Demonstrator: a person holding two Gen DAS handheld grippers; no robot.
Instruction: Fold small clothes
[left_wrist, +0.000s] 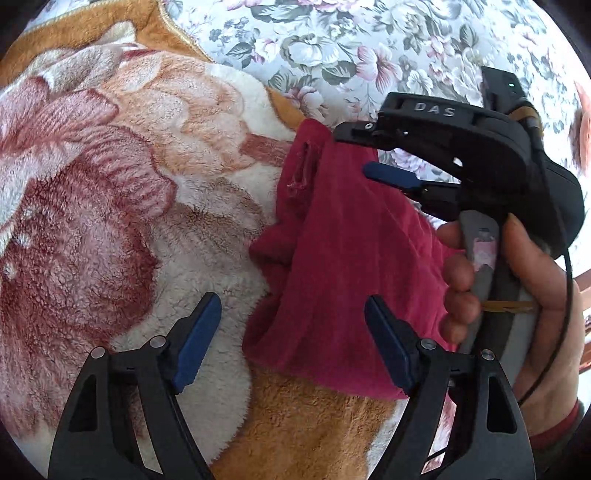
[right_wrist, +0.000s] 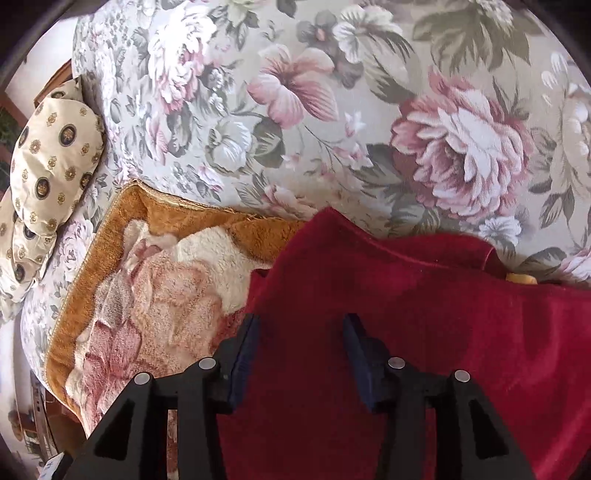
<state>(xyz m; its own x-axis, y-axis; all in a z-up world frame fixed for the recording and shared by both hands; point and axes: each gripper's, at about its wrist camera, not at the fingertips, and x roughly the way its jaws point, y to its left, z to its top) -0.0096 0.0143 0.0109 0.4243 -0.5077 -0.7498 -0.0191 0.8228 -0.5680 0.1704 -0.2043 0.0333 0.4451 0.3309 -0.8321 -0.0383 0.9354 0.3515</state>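
Note:
A small dark red fleece garment (left_wrist: 343, 258) lies crumpled on a plush floral blanket (left_wrist: 110, 206). My left gripper (left_wrist: 291, 325) is open just in front of the garment's near edge, its right finger over the cloth. My right gripper (left_wrist: 354, 151) shows in the left wrist view above the garment's far end, its blue pads apart with cloth between them. In the right wrist view the right gripper (right_wrist: 301, 332) is open low over the red garment (right_wrist: 424, 314), which fills the space between and under its fingers.
The blanket (right_wrist: 147, 280) with an orange-brown border covers a floral sofa seat (right_wrist: 332, 110). A cream patterned cushion (right_wrist: 48, 158) sits at the left end. A person's hand (left_wrist: 517, 280) holds the right gripper's handle.

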